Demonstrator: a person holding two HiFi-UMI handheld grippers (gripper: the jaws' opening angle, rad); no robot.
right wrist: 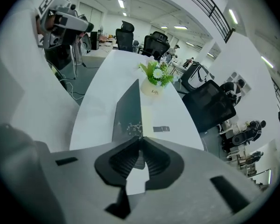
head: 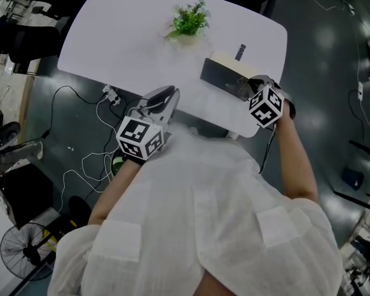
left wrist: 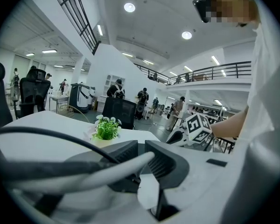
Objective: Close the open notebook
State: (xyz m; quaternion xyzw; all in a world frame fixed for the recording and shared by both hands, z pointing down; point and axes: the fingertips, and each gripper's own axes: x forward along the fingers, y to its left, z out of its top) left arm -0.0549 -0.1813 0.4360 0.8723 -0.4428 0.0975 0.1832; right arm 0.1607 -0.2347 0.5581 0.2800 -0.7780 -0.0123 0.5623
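The right gripper (right wrist: 140, 139) has its jaws drawn almost together at the near edge of the notebook (right wrist: 128, 110). The dark cover runs straight out from the tips, and the pads appear to pinch it, though the contact point is small in the right gripper view. In the head view this gripper (head: 251, 91) sits at the corner of the notebook (head: 221, 73) nearest the person, with the cover raised at a slant over the pale pages beyond it. A small dark object (right wrist: 161, 129) lies on the table (right wrist: 95, 106) just right of the jaws' line. A potted plant (right wrist: 155, 77) stands farther out, past the notebook. The left gripper (left wrist: 139, 146) is at the table's near edge, well apart from the notebook. Its jaws stand a narrow gap apart with nothing between them, and a dark cable (left wrist: 42, 132) crosses in front of them. The plant is ahead of this gripper, and the right gripper is off to its right.
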